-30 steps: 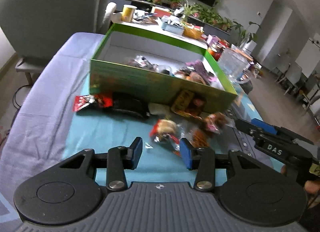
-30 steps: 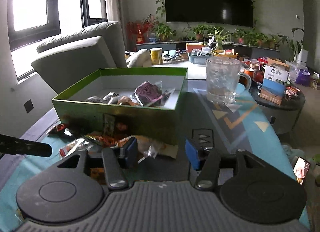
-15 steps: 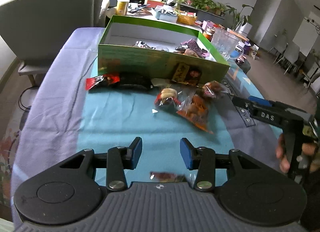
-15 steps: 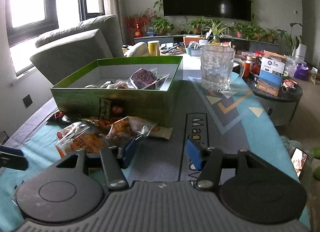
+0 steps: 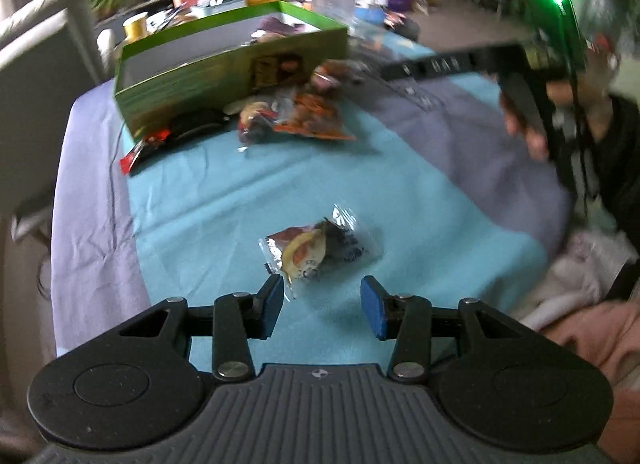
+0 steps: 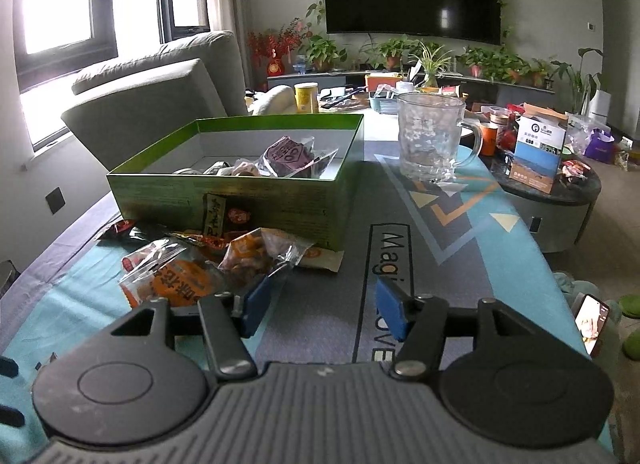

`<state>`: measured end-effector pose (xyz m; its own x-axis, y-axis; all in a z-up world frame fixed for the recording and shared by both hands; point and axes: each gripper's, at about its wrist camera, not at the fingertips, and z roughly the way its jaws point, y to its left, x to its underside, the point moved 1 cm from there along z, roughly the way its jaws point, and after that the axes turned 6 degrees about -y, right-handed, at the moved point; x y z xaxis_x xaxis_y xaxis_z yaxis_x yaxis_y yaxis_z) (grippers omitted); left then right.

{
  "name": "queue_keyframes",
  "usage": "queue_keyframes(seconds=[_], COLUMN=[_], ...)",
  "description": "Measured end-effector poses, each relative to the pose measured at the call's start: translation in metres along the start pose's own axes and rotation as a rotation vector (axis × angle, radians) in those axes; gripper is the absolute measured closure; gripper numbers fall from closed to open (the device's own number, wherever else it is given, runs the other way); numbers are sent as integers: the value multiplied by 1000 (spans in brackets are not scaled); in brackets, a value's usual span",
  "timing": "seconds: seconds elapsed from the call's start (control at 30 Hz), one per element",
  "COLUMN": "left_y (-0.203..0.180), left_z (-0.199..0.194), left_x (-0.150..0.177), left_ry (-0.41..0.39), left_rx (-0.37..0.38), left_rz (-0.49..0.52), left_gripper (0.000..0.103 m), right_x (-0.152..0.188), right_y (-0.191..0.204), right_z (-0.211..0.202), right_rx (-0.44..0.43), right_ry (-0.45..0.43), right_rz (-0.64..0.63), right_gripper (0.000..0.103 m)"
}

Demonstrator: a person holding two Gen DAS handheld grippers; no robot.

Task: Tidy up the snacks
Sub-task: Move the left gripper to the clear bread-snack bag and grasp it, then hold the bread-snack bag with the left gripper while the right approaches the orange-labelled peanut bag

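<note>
A green snack box (image 6: 240, 200) with several packets inside stands on the table; the blurred left wrist view has it far back (image 5: 208, 64). Loose packets lie heaped in front of the box (image 6: 192, 268) (image 5: 296, 116). One clear packet with a yellow and dark snack (image 5: 316, 248) lies alone on the teal cloth, just ahead of my left gripper (image 5: 322, 300), which is open and holds nothing. My right gripper (image 6: 320, 304) is open above the mat, its left finger beside the heap's nearest orange packet (image 6: 256, 252). The right tool (image 5: 460, 62) shows in the left view, held by a hand.
A glass mug (image 6: 432, 136) stands right of the box. A grey armchair (image 6: 152, 104) is behind the box on the left. A round side table (image 6: 552, 192) crowded with small items sits to the right. A phone (image 6: 592, 322) lies at the lower right.
My left gripper has drawn back from the box and rolled; the lone clear packet now lies just ahead of its fingers. The right view pulled back slightly early on, then held still.
</note>
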<state>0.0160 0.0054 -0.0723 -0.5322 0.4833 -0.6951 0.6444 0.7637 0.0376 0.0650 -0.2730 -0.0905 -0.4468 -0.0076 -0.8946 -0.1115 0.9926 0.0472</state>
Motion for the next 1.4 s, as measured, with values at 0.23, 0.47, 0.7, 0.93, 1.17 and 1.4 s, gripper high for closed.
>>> queue_keyframes(seconds=[0.23, 0.47, 0.7, 0.93, 1.17, 1.4], left_y=[-14, -15, -13, 0, 4, 9], left_z=[30, 48, 48, 53, 53, 49], left_x=[-11, -27, -26, -26, -25, -21], left_ry=[-46, -79, -73, -83, -110, -142], left_rx=[-74, -73, -38, -19, -10, 61], left_rz=[129, 120, 110, -17, -77, -162], left_gripper=[62, 59, 58, 56, 54, 63], right_x=[2, 8, 0, -10, -14, -12], right_y=[6, 30, 54, 59, 67, 67], right_z=[-6, -2, 11, 41, 54, 50], right_rx=[-36, -140, -227, -229, -192, -206], right_ry=[16, 55, 88, 170, 198, 190], right_rz=[-3, -16, 25, 176, 207, 119], right_gripper=[51, 51, 50, 50, 50, 51])
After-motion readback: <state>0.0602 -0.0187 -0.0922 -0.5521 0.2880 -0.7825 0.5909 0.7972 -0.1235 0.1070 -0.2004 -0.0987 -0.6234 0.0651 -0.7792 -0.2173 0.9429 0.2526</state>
